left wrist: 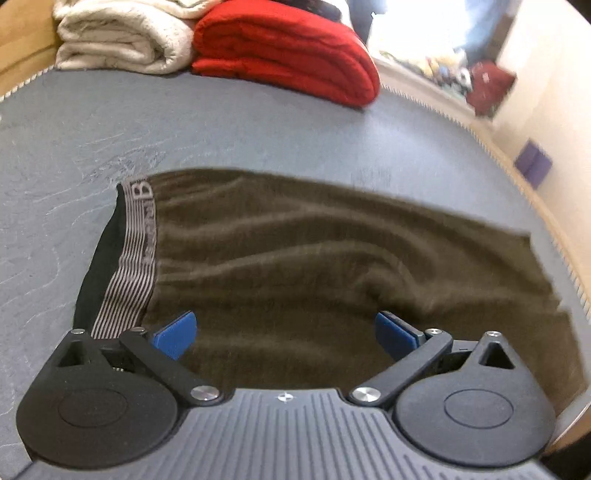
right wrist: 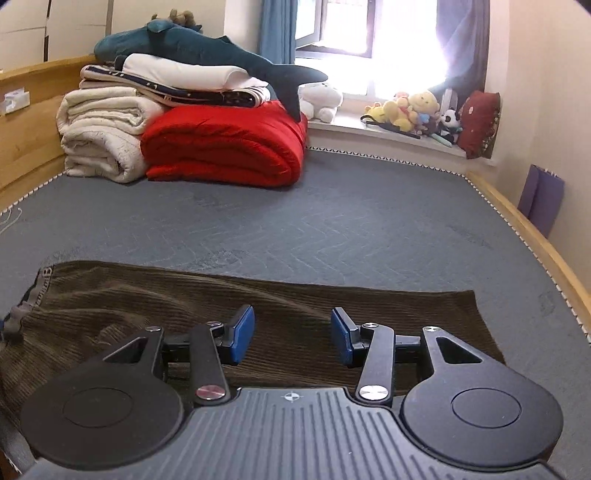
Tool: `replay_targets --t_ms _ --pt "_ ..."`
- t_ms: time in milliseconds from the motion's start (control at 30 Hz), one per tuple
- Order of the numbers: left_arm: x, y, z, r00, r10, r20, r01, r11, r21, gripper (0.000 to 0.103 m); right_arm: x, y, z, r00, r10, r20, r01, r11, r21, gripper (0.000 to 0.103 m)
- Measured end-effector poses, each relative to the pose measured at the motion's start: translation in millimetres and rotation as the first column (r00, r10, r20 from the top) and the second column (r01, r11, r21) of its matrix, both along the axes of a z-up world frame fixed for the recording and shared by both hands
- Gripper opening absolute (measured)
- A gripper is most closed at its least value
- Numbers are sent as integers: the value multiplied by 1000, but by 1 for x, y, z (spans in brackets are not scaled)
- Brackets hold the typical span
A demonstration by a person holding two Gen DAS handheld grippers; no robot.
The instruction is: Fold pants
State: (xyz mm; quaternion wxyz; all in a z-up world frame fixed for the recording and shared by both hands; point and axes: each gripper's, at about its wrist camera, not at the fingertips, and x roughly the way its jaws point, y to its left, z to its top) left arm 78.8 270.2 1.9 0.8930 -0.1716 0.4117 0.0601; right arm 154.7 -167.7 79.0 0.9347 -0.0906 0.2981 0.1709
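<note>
Now we hover over the pants, both tools empty.

We hold the left gripper spread fully wide near the striped waistband, and the right gripper about half open above the far leg end; nothing sits between either pair of blue pads. The brown pants lie flat lengthwise on the grey mattress, probably ready for another fold.

Grey mattress in wooden bed frame, bright window, blue curtain, cream wall
</note>
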Motion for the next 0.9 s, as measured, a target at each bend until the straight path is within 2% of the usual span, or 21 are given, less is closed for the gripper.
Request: replay_targets --t_ms 100,133,200,233,267,300,333,367,400,467,533,567,633,667,700,767,833,900 --pt "23 18 10 999 49 -19 -50 997 -61 103 2 -5 -2 1000 1 -14 -1 1000 -9 48" --pt "32 25 13 997 70 -26 -71 995 -65 103 2 -6 -2 1000 0 -20 0 1000 -11 48" --pt "48 39 18 995 100 25 -98 993 -58 103 4 -10 -4 999 0 -37 -1 1000 -7 49" --pt "57 43 18 993 113 27 -111 993 -42 102 4 -11 -5 999 0 -45 0 1000 -5 49" --pt "70 48 17 993 114 17 -114 993 -21 93 4 -13 -6 999 -1 -53 1 1000 -2 49" --pt "85 52 14 996 92 21 -92 996 2 63 5 -15 -6 998 -3 -60 3 1000 1 49" --pt "99 54 11 997 70 14 -71 997 32 45 5 -16 -7 998 -4 -65 4 1000 2 49" --pt "116 58 6 999 54 4 -54 996 76 10 6 -17 -8 998 -6 -69 6 1000 2 49" --pt "129 60 2 999 37 2 -37 994 103 0 6 -19 -9 997 -8 -75 8 1000 0 49" --pt "155 62 -8 999 -28 25 23 986 166 0 8 -22 -10 996 -12 -83 11 1000 -10 50" --pt "179 65 -19 998 -56 7 53 974 220 0 9 -26 -13 996 -14 -92 12 1000 -25 50" --pt "193 68 -27 998 -54 -13 55 973 224 4 10 -28 -15 995 -16 -98 13 999 -30 50" --pt "216 77 -42 998 -53 -37 59 984 170 21 12 -34 -16 994 -18 -110 14 999 -35 50" --pt "223 79 -49 997 -61 -43 67 984 163 38 13 -37 -18 993 -20 -116 16 999 -36 50" --pt "230 80 -53 996 -70 -52 78 981 176 49 14 -40 -19 992 -24 -122 20 999 -37 50" --pt "240 79 -67 992 -89 -84 105 972 212 50 17 -48 -22 990 -40 -137 35 999 -40 50" --pt "249 80 -82 984 -119 -131 143 971 194 51 20 -55 -25 986 -56 -155 51 998 -33 51" --pt "254 80 -90 980 -128 -150 157 967 200 60 23 -61 -26 983 -69 -172 66 998 -23 51"
